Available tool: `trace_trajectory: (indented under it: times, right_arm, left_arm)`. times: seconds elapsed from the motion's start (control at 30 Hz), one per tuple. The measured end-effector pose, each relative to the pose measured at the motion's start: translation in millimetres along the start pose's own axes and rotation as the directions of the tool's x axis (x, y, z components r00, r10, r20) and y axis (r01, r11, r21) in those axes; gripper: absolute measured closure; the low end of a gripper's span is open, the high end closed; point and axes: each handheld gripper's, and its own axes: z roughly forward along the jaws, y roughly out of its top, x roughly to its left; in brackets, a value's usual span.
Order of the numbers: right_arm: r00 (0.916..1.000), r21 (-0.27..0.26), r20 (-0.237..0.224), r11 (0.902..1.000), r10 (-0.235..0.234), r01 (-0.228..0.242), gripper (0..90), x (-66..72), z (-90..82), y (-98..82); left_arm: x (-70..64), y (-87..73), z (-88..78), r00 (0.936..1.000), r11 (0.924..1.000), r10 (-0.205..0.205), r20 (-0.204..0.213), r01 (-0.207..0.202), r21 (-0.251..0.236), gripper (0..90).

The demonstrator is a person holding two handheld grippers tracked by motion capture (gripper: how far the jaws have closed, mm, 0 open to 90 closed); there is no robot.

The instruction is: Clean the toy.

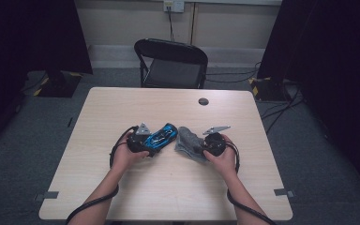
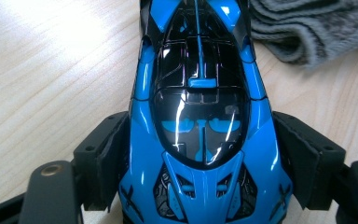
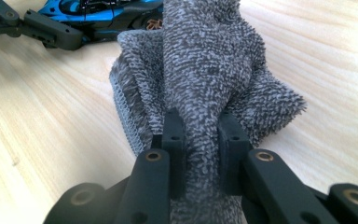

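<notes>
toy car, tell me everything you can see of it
The toy car is a glossy blue and black sports model that looks like plastic, with a dark tinted cabin and vented black panels on its body. It sits upright on the wooden table, near the middle. The left claw grips it, a black pad pressed on each flank. A grey cloth lies close by one end; whether they touch is unclear.

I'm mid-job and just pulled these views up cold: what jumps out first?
The glossy blue toy car stands out first, at the middle of the table, its body clamped between the left gripper's pads. Right beside it, the right gripper pinches a bunched grey towel, which rises between its jaws. Behind the table stands a black folding chair.
</notes>
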Motion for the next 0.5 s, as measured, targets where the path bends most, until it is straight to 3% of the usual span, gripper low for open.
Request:
trace_trajectory:
  times: [0.5]
  right_arm:
    - [0.9982, -0.046, 0.04, 0.998, 0.045, -0.043, 76.4, -11.6, -19.1, 3.1]
  left_arm:
    - [-0.1, 0.0, 0.0, 1.0, 1.0, -0.001, 0.0, 0.001, -0.001, 24.0]
